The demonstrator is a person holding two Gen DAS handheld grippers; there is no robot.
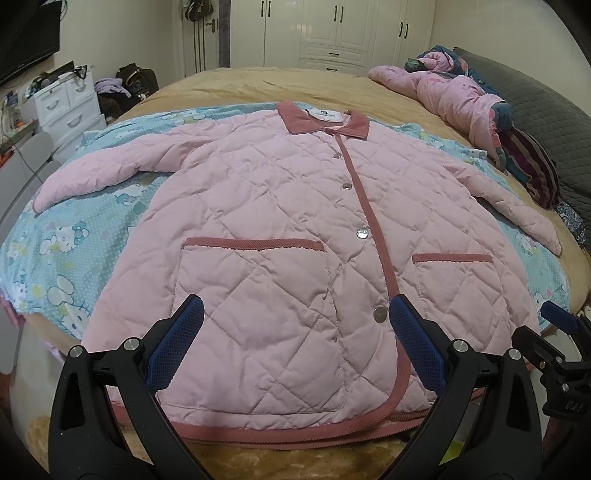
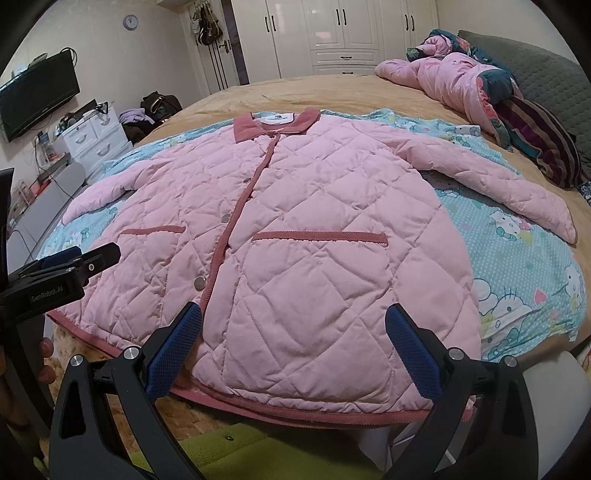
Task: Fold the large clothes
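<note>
Pink quilted jacket (image 1: 280, 229) is lying flat and face up ahead of both tongs, buttoned, with its darker pink collar (image 1: 323, 120) at the far end and its hem nearest the tongs, reaching the near edge of the bed (image 1: 295, 83). Both sleeves are spreading outward, one to each side. It is resting on a light blue cartoon-print sheet (image 1: 55, 243) that is covering the tan bedspread.

Left tongs (image 1: 293, 314) are hovering just above the lower hem, spread wide apart and gripping nothing, with the front placket and the lowest snap button (image 1: 380, 314) sitting just inside the right finger. Right tongs (image 2: 293, 317) are likewise gaping wide and empty, poised over the hem below the right-hand pocket (image 2: 319, 236), with the placket just by the left finger. In the right wrist view the left tongs are showing at the far left edge, beside the jacket's hem.

Beyond the jacket, to the far right of the tongs, a heap of pink bedding (image 1: 447, 90) is lying against a grey pillow (image 1: 546, 107). White wardrobes (image 1: 332, 33) are standing past the bed, and a white drawer unit (image 1: 64, 103) is sitting off to the left
</note>
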